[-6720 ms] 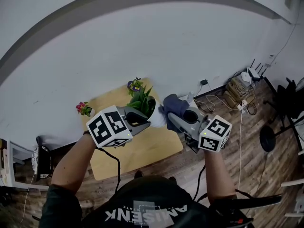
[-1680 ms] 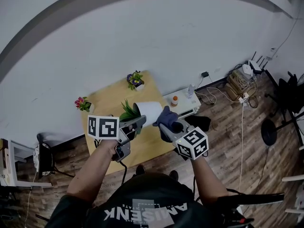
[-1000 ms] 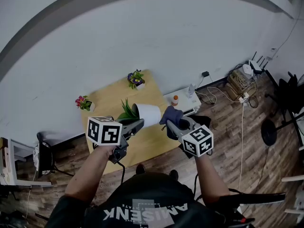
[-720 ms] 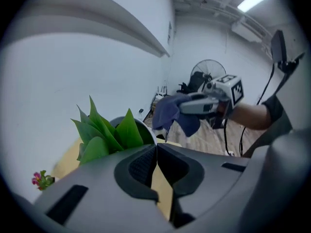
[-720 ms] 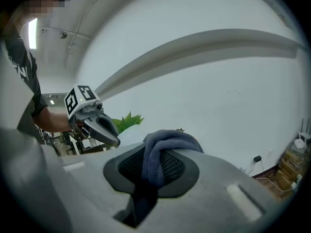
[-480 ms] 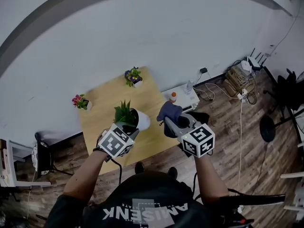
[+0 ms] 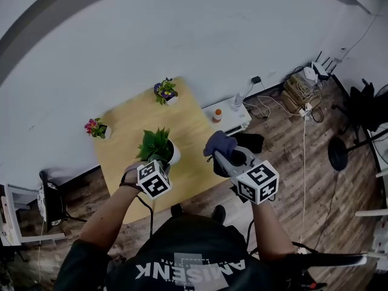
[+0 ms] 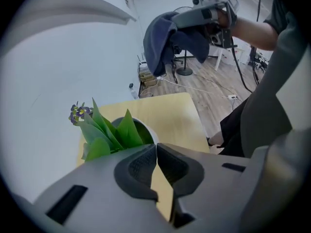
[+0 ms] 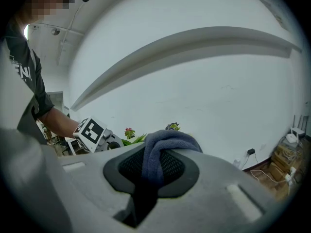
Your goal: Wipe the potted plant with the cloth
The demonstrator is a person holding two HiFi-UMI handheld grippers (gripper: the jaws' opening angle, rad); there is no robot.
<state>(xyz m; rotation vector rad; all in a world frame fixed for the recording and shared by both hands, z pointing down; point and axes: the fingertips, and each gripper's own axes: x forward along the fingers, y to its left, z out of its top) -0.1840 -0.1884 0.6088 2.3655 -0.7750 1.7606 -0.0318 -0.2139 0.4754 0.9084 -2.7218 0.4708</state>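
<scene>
The potted plant point(image 7: 156, 144), green leaves in a white pot, stands upright on the wooden table point(image 7: 124, 123). My left gripper point(image 7: 165, 163) points steeply down at the pot's near rim and is shut on that rim. In the left gripper view the leaves point(image 8: 112, 135) rise just behind the closed left gripper point(image 8: 155, 148). To the right of the pot, above the table's right edge, my right gripper point(image 7: 217, 154) is shut on a dark blue cloth point(image 7: 219, 142). That cloth point(image 9: 167, 144) bulges out from between the right gripper point(image 9: 156, 168).
Two small flowering pots stand on the table, purple point(image 7: 163, 91) at the far edge and pink point(image 7: 94, 127) at the left. A low white unit point(image 7: 230, 115) with an orange bottle sits past the table. Cables and boxes point(image 7: 297, 93) litter the wooden floor at right.
The left gripper has swung the pot from tilted on its side to upright and lowered it to the table. The right gripper with the cloth has stayed put.
</scene>
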